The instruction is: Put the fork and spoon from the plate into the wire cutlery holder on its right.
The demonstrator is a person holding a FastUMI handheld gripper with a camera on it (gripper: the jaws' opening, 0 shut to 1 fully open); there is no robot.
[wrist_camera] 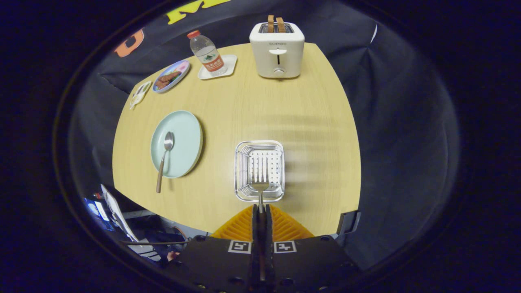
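steel fork (260, 179) in closed gripper (260, 209), tines over wire holder (240, 171) near rim

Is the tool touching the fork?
Touching. In the gripper view, the tool is shut on the fork, held above the wire cutlery holder.

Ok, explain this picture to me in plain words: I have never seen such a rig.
A person carries a hand-held gripper, and a wide-angle camera riding on it looks forward along its two jaws. The jaws are shut on a fork, its prongs hanging above the wire cutlery holder just ahead. On the wooden table, left of the holder, a pale plate carries a spoon. Beyond stand a toaster, a water bottle on a small tray, and a plate of food.
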